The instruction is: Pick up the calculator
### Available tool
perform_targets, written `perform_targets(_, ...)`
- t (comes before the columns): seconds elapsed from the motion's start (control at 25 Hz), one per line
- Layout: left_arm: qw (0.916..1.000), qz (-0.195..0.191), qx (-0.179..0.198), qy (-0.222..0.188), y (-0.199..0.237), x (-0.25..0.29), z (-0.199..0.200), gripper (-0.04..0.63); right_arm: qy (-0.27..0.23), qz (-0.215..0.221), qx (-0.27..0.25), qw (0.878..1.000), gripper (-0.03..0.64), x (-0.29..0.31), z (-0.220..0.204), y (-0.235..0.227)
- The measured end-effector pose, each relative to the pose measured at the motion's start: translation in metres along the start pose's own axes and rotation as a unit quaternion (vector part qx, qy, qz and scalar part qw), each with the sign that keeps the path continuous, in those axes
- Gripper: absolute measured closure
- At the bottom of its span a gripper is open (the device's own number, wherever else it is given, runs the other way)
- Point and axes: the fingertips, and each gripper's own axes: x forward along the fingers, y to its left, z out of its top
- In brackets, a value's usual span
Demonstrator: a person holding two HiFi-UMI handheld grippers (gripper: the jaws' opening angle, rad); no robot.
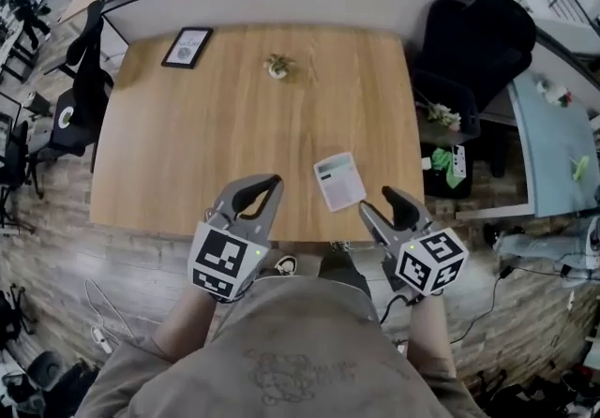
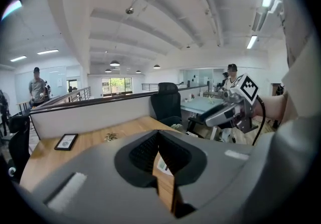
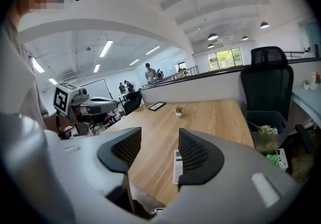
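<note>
Currently left tongs (image 1: 276, 184) clenched, right tongs (image 1: 375, 199) released; calculator (image 3: 177, 166) partly hidden by jaw, apparently untouched.

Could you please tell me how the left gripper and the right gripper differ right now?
The left gripper's jaws are closed tip to tip, while the right gripper's stand apart. The right gripper is close beside the calculator, which shows ahead in the gap between its jaws. The left gripper is farther from it. Both are empty, at the table's near edge.
</note>
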Motion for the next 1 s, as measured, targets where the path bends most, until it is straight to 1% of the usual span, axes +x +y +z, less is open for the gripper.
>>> perform_targets(0.08,0.9995,0.024,-0.018,0.01,0.002,0.009,-0.002,0.594,0.019,0.028,-0.015,0.999,0.383,0.013,0.002,-0.014)
perform_targets(0.2,0.9965,0.065,-0.043,0.028,0.006,0.023,-0.008,0.594,0.045,0.067,-0.047,0.996,0.383,0.03,0.009,-0.035)
perform_targets(0.36,0.9922,0.105,-0.063,0.022,0.002,0.037,-0.005,0.594,0.074,0.115,-0.068,0.988,0.383,0.05,0.012,-0.06)
perform_targets(0.56,0.9804,0.168,-0.098,0.034,-0.006,0.042,-0.019,0.594,0.115,0.173,-0.092,0.974,0.383,0.074,0.0,-0.078)
perform_targets(0.72,0.9692,0.206,-0.127,0.043,-0.014,0.043,-0.027,0.594,0.139,0.208,-0.106,0.962,0.383,0.083,-0.006,-0.088)
perform_targets(0.84,0.9618,0.233,-0.134,0.052,-0.019,0.036,-0.033,0.594,0.155,0.23,-0.12,0.953,0.383,0.088,-0.013,-0.087)
perform_targets(0.92,0.9586,0.241,-0.14,0.057,-0.019,0.035,-0.04,0.594,0.163,0.236,-0.126,0.95,0.383,0.092,-0.019,-0.087)
perform_targets(1.0,0.958,0.241,-0.144,0.058,-0.019,0.037,-0.046,0.594,0.171,0.239,-0.127,0.947,0.383,0.095,-0.023,-0.089)
